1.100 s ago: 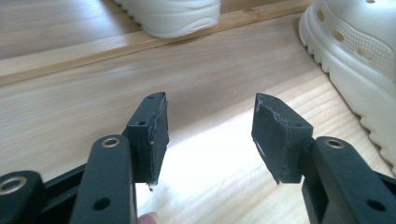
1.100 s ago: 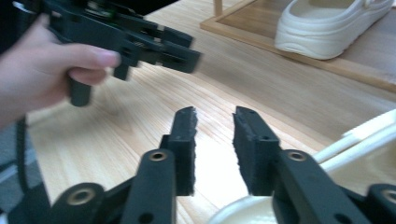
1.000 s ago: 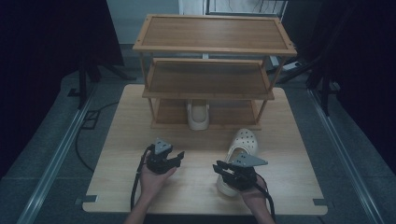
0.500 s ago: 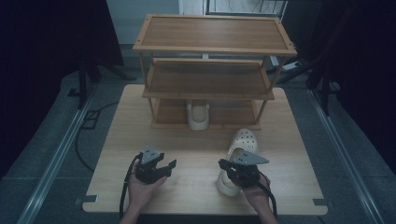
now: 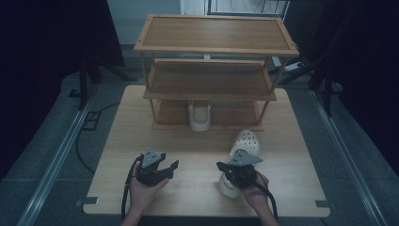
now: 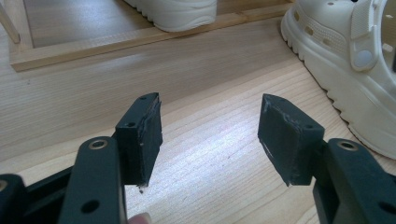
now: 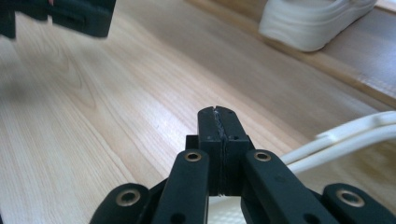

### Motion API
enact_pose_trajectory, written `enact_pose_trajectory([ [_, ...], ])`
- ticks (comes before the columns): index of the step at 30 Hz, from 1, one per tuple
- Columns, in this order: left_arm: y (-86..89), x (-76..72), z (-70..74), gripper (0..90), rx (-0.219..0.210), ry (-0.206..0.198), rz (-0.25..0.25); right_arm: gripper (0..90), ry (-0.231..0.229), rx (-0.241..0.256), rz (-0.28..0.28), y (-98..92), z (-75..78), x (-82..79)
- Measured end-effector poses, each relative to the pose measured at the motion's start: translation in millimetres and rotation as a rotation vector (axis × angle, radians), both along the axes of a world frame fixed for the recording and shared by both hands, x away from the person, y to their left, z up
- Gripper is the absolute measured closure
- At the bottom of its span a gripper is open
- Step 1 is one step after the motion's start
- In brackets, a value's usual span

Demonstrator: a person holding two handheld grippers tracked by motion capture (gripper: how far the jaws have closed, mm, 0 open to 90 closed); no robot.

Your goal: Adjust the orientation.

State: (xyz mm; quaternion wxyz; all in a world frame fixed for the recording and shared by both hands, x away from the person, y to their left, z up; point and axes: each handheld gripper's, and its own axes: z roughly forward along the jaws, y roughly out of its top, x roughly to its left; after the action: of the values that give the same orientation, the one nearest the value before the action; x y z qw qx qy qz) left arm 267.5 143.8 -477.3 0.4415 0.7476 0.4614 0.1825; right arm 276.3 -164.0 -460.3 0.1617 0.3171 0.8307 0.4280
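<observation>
A cream clog (image 5: 244,143) lies on the wooden table (image 5: 197,141) at the right, toe away from me. Its mate (image 5: 199,117) stands on the bottom shelf of a three-tier wooden rack (image 5: 215,47). My right gripper (image 5: 225,165) hovers over the heel end of the table clog, jaws shut with nothing between them (image 7: 217,114); the clog's strap (image 7: 345,135) runs just right of them. My left gripper (image 5: 172,165) sits low over bare table at the front left. Its jaws stand open and empty (image 6: 210,105), with the table clog (image 6: 345,60) to their right.
The rack takes up the back half of the table. Bare wood lies between the two grippers and left of the rack. The shelved clog (image 6: 177,11) shows at the bottom shelf's front lip. Cables trail from both grippers toward the near edge.
My left gripper has drawn back toward the near edge and a little to the left, still open. The right gripper has hardly moved over the clog's heel.
</observation>
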Motion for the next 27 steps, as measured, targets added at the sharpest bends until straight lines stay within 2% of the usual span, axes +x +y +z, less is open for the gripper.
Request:
enact_pose_trajectory([
  [5,1.3,1.2,-2.2,40.3,-0.001,0.01,-0.002,90.0,0.018,-0.106,0.012,7.0,-9.4,-1.3],
  [8,2.3,2.1,-3.7,40.2,-0.008,0.02,-0.002,90.0,0.026,-0.138,0.02,7.8,-13.5,-3.2],
  [16,6.3,3.1,-4.2,39.9,-0.017,0.034,0.001,90.0,0.046,-0.113,0.028,2.4,-10.9,-10.3],
  [20,6.5,2.9,-4.7,39.7,-0.014,0.04,0.002,90.0,0.088,-0.092,0.029,-8.2,-9.5,-13.1],
  [23,6.9,2.4,-4.0,39.7,-0.015,0.038,0.0,90.0,0.095,-0.093,0.029,-12.2,-8.8,-16.1],
  [27,10.6,2.3,-3.3,39.5,-0.016,0.042,0.008,90.0,0.104,-0.076,0.018,-28.1,-8.7,-24.6],
])
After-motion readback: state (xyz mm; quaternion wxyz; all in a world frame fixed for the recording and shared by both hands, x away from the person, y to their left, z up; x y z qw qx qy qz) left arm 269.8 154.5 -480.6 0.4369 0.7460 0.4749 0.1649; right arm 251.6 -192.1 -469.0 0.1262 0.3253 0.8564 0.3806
